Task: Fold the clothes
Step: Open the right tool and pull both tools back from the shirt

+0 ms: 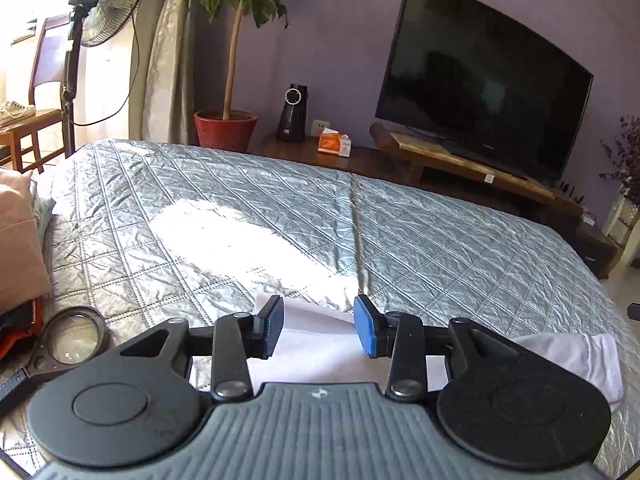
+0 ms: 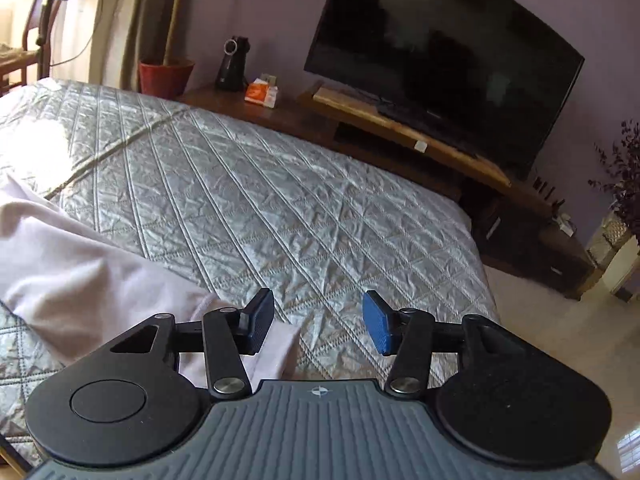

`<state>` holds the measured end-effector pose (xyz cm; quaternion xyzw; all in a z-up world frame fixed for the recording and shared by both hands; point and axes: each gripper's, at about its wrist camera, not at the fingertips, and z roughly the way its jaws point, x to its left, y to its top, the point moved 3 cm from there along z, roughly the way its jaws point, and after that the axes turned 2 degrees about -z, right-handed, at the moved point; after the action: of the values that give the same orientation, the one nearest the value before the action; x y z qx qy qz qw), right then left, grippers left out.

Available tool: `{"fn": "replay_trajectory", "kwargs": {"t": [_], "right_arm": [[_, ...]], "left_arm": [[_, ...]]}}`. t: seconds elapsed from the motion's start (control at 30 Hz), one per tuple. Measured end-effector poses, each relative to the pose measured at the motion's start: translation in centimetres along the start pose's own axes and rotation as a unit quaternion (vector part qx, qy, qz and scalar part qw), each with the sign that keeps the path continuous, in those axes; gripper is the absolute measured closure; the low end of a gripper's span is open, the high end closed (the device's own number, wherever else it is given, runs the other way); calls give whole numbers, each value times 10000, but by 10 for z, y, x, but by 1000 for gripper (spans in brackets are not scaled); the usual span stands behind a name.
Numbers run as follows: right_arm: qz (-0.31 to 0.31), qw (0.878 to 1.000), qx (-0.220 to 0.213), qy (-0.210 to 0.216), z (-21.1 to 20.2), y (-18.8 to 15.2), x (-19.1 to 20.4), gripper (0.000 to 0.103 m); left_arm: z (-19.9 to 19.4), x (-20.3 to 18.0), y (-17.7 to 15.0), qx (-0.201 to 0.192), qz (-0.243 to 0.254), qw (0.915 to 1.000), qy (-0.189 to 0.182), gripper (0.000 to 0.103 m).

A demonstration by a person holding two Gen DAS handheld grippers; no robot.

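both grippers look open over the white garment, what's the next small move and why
Probably lower the left hand-held gripper onto the white garment and close on its near edge. Both are open and hold nothing; the cloth lies flat on the quilted bedspread right under the left one, while the right hand-held gripper sits mostly past the sleeve end.

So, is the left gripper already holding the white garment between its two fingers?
No, the left gripper is open, with the white garment lying flat on the bed beneath the gap.
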<state>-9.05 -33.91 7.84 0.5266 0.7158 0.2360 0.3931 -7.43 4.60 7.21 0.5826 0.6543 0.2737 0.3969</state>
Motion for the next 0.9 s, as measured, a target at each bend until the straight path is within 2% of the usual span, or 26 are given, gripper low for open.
{"fn": "replay_trajectory", "kwargs": {"t": [0.07,0.17,0.23,0.33,0.43,0.5,0.53,0.67,0.8,0.83,0.87,0.9], "right_arm": [[-460,9953,-356,772,-10,24,36,48],[-977,9818,-458,1561,-4,56,103,50],[-1001,9700,-549,2149,7,74,145,52],[-1443,9513,-601,2655,22,96,208,52],[-1990,9368,-454,2843,38,109,260,53],[-1934,9325,-258,3040,50,116,278,56],[-1850,9315,-157,3129,56,119,282,59],[-1619,9280,289,3342,86,128,291,60],[-1795,9210,535,3415,103,124,303,60],[-1877,9192,563,3416,105,121,306,66],[-1925,9180,569,3421,105,120,309,76],[-1864,9188,502,3443,102,121,306,98]], "left_arm": [[-5,16,5,-101,-228,9993,291,66],[-10,35,8,-177,-511,9962,683,66],[-11,47,9,-205,-655,9934,916,63],[-11,63,9,-146,-855,9892,1185,63],[-8,73,8,-86,-1061,9867,1228,63],[-7,77,8,-80,-1117,9860,1237,63],[-5,78,8,-78,-1113,9861,1233,63],[0,83,7,6,-1109,9866,1199,63],[2,87,7,35,-1111,9867,1187,63],[2,87,7,49,-1107,9867,1189,63],[3,87,6,62,-1102,9867,1192,63],[4,88,6,75,-1098,9867,1194,63]]}}
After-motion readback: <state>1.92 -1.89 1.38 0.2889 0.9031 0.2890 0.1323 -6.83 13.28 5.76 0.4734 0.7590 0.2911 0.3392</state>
